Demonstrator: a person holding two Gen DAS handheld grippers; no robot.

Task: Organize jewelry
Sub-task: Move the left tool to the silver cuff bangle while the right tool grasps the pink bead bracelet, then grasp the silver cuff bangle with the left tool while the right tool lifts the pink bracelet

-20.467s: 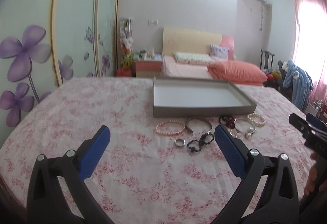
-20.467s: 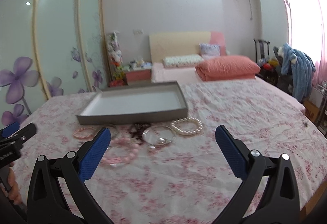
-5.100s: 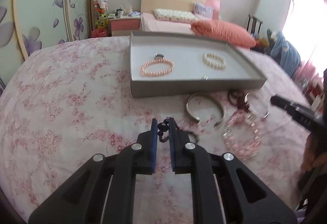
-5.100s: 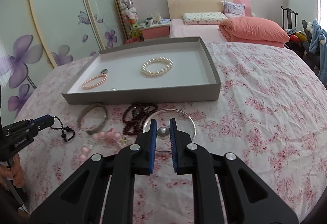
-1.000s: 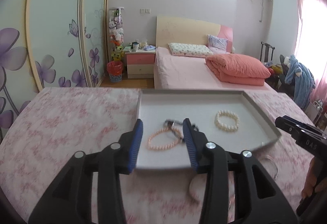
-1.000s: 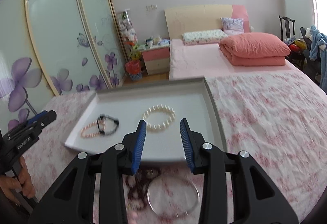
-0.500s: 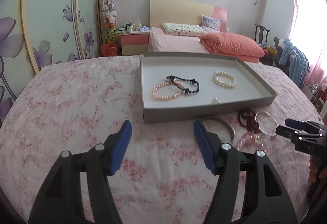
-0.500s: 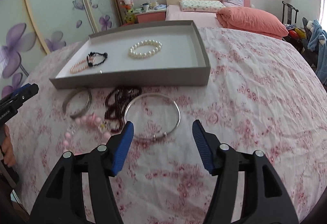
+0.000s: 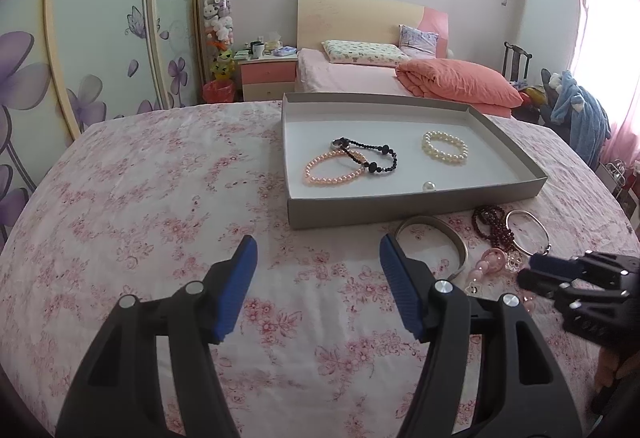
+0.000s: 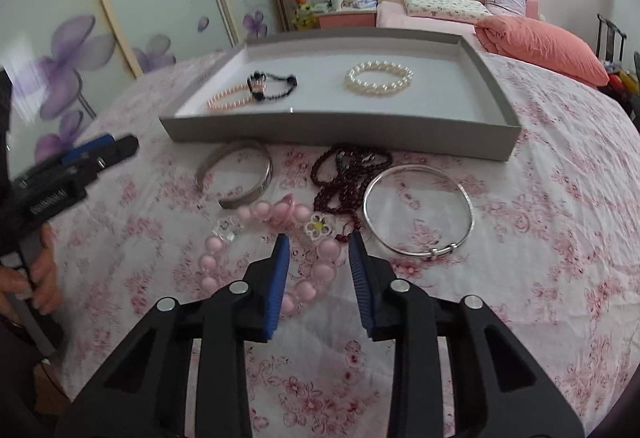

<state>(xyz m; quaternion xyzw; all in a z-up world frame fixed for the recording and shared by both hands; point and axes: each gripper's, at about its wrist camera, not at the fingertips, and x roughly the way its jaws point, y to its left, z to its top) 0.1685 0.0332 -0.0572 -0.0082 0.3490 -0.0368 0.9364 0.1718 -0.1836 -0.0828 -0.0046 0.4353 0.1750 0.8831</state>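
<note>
A grey tray (image 9: 416,204) on the flowered bedspread holds a pink pearl bracelet (image 9: 332,171), a black bead bracelet (image 9: 370,157), a white pearl bracelet (image 9: 444,148) and a loose pearl (image 9: 429,186). In front of the tray lie a silver cuff (image 10: 244,174), dark red beads (image 10: 344,174), a thin silver bangle (image 10: 420,212) and a pink bead bracelet (image 10: 211,261). My right gripper (image 10: 319,240) is low over the pink bead bracelet. Its jaws are closing with several pink beads between them, and a gap still shows beside the pads. My left gripper (image 9: 318,250) is open and empty, short of the tray.
A person's hand (image 10: 40,270) holds the left gripper (image 10: 96,150) at the left edge of the right wrist view. The right gripper (image 9: 538,270) shows at the right of the left wrist view. A second bed (image 9: 360,74), a nightstand (image 9: 266,72) and wardrobe doors (image 9: 100,38) stand behind.
The right gripper came down and forward from the tray to the pink bead bracelet, and its jaws narrowed. The left gripper drew back from the tray, widened, then held still.
</note>
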